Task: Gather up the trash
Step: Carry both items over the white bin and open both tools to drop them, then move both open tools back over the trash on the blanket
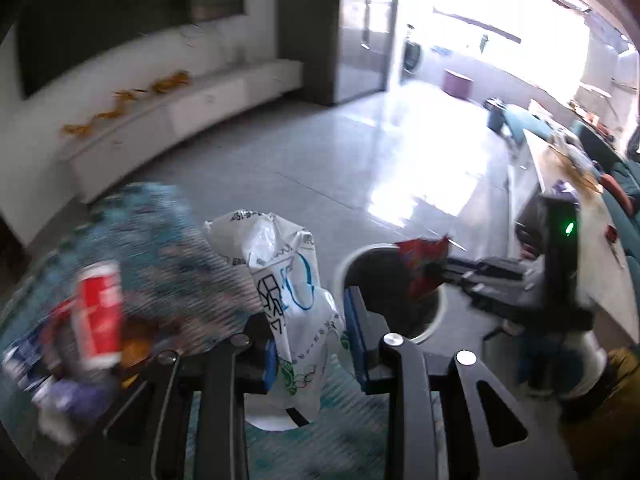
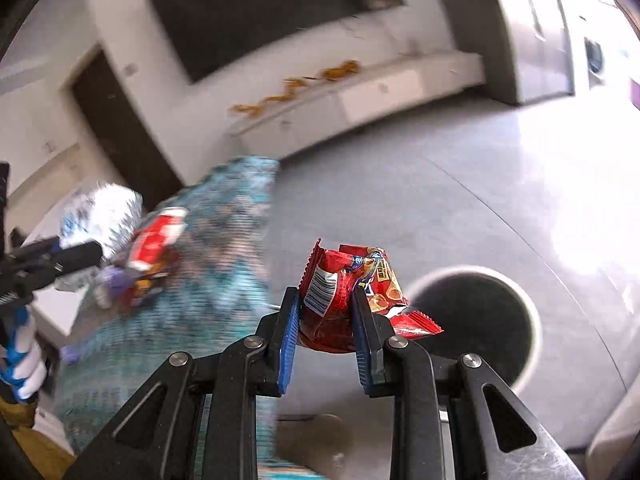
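Trash in your grip: left tool [image 1: 310,334] pinches a white plastic bag [image 1: 294,312], right tool [image 2: 326,328] a red snack wrapper [image 2: 344,300], open bin [image 2: 476,320] just ahead, red can [image 1: 100,316] lying left, bare floor [image 1: 320,160] beyond.

Bin [image 1: 434,312] stands on floor [image 1: 312,168], your landmark. Your left claw [image 1: 308,340] holds bag [image 1: 288,292] just left of bin, near its rim. Your right claw [image 2: 326,320] holds wrapper [image 2: 344,292]; in left wrist view wrapper [image 1: 420,268] hangs over bin opening. Rug [image 1: 160,240] lies left of bin, can [image 1: 100,316] and other litter on it. Low cabinet [image 1: 168,120] runs along wall, well behind bin. Tabletop [image 1: 592,240] right of bin.
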